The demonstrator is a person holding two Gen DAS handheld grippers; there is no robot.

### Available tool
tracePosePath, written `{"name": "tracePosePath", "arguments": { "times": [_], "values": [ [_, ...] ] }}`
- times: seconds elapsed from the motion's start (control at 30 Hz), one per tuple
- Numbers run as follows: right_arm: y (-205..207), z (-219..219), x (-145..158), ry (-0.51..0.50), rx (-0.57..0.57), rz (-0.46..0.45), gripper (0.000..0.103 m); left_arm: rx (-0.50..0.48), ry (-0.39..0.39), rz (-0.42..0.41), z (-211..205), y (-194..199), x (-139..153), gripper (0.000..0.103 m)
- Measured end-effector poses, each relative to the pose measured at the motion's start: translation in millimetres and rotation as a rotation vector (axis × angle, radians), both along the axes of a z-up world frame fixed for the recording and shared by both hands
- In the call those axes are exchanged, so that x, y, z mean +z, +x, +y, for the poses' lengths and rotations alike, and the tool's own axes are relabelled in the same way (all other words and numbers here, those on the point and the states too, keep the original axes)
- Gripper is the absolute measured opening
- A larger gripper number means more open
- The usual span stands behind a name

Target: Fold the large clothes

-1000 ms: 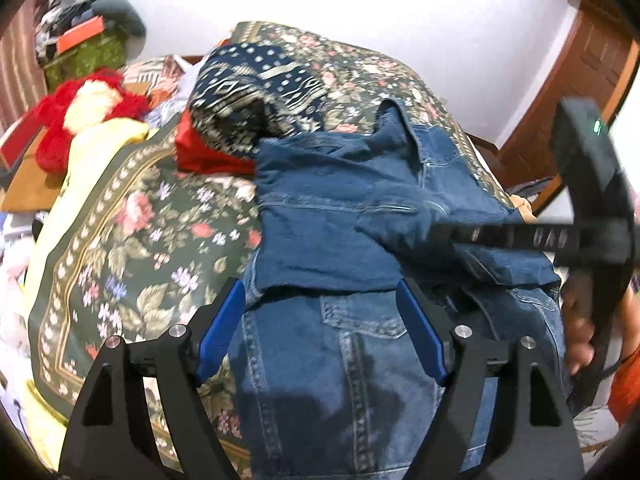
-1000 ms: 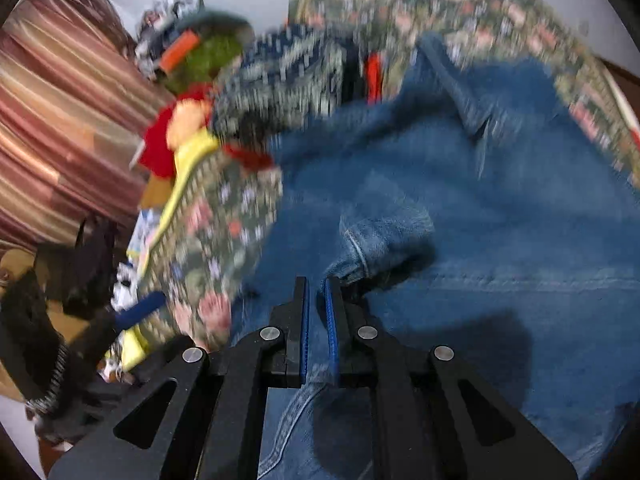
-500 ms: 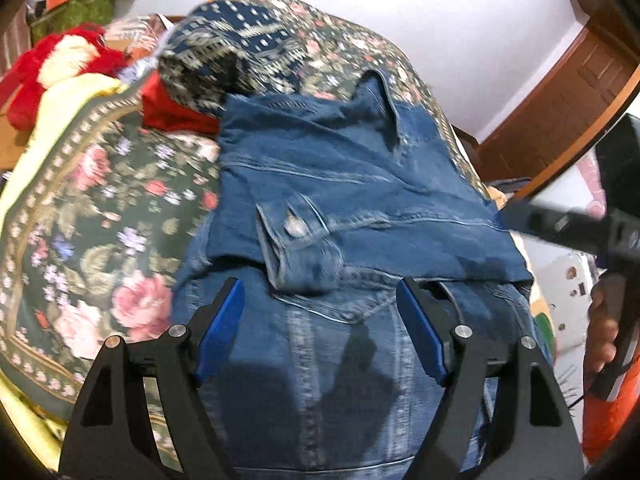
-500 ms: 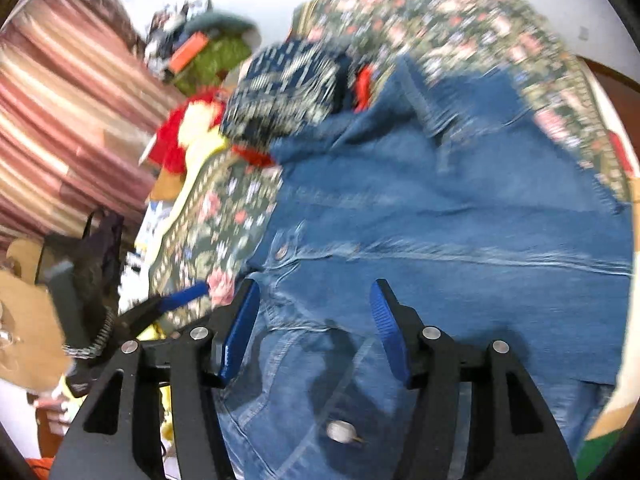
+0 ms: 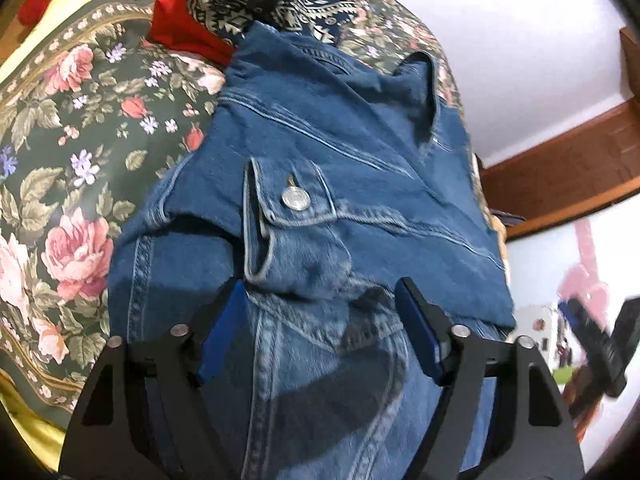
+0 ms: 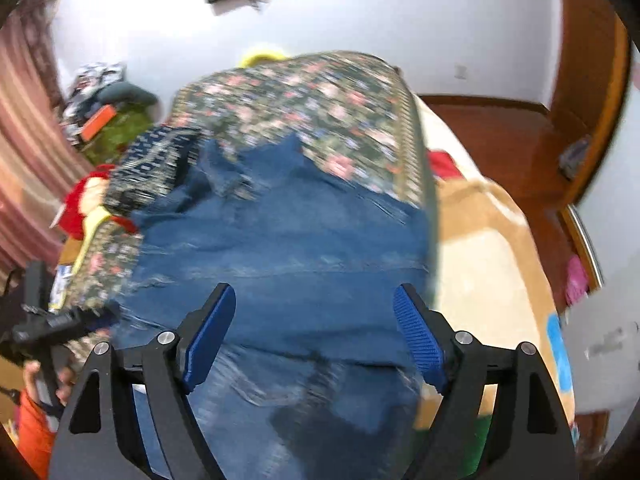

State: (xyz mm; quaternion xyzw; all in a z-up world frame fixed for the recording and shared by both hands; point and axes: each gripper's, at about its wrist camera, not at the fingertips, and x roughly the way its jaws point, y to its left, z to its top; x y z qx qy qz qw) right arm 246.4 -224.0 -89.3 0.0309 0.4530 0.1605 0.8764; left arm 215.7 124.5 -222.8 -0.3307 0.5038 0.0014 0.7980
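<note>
Denim jacket (image 5: pixel 344 168) on bed (image 5: pixel 80 128), near right edge: heavy, stiff, best taken by hem. Left gripper (image 5: pixel 320 336) closing slightly, right gripper (image 6: pixel 316 336) just opening; both wide, empty.

Denim jacket, partly folded, on the floral bedspread

The blue denim jacket (image 5: pixel 320 168) fills the centre of the left wrist view, collar toward the top. One sleeve is folded across its body, the buttoned cuff (image 5: pixel 294 200) lying mid-frame with its silver button facing up. In the right wrist view the jacket (image 6: pixel 280 248) appears blurred, centre frame.
</note>
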Motion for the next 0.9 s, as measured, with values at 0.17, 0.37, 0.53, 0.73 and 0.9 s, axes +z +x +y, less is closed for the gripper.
{"name": "tracePosePath", "arguments": {
  "times": [0.17, 0.37, 0.53, 0.73, 0.9],
  "values": [
    [-3.4, -23.1, -34.5, -0.02, -0.047, 0.086, 0.079, -0.005, 0.126, -0.014, -13.0, 11.7, 8.1, 0.035],
    [-2.4, -38.1, -53.6, 0.02, -0.075, 0.148, 0.079, -0.065, 0.454, -0.164, -49.9, 15.0, 48.3, 0.022],
    [1.4, -41.6, -46.0, 0.044, -0.089, 0.128, 0.079, -0.101, 0.486, -0.319, -63.1, 34.7, 104.3, 0.019],
    [9.0, -38.0, -25.8, 0.052, -0.096, 0.062, 0.079, -0.135, 0.524, -0.54, -69.6, 51.4, 185.1, 0.018],
    [18.0, -30.1, -30.6, 0.113, -0.098, 0.076, 0.079, -0.12, 0.565, -0.583, -58.3, 49.9, 197.8, 0.018]
  ]
}}
